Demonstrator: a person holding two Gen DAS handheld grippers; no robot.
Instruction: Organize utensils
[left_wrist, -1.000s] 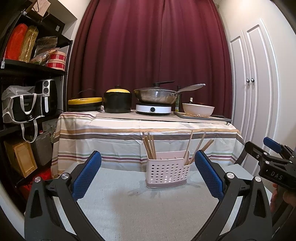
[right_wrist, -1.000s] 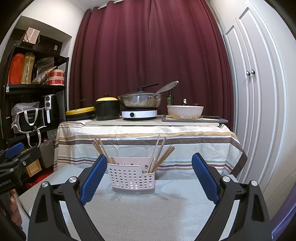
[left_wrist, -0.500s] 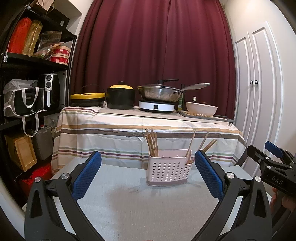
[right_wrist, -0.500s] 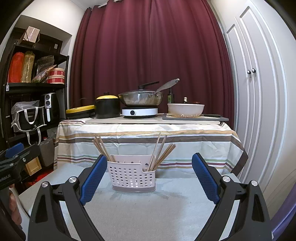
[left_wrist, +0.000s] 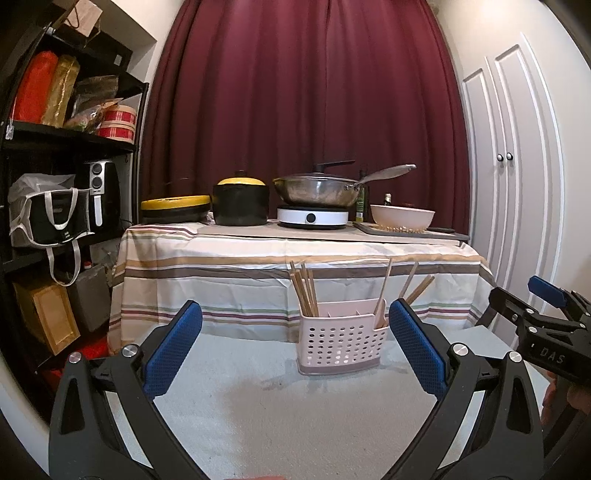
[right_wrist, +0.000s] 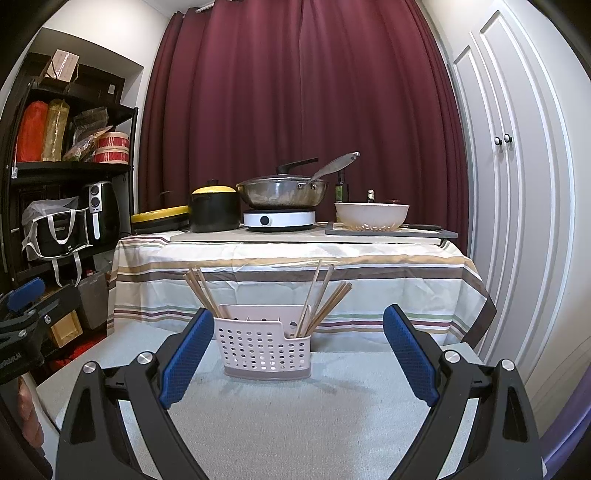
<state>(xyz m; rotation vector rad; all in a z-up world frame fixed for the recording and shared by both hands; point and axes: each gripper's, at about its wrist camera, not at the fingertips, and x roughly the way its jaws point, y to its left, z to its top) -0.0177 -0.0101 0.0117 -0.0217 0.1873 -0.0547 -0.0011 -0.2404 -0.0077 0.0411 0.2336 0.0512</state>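
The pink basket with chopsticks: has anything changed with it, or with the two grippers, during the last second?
Little changed. Both cameras shifted slightly, so the basket sits a bit differently in each view. Nothing was gripped or released. The left gripper and right gripper stay open and empty, away from the basket. The chopsticks keep their two groups.

The lower ends of the chopsticks (right_wrist: 317, 302) are hidden inside the pink caddy (right_wrist: 264, 349) ahead of the right tool (right_wrist: 297, 356). From the left tool (left_wrist: 295, 349), its right pad covers the caddy's (left_wrist: 341, 345) far corner. Bowl (right_wrist: 371, 214) contents are too small to tell. Both tools' bodies are cut off below.
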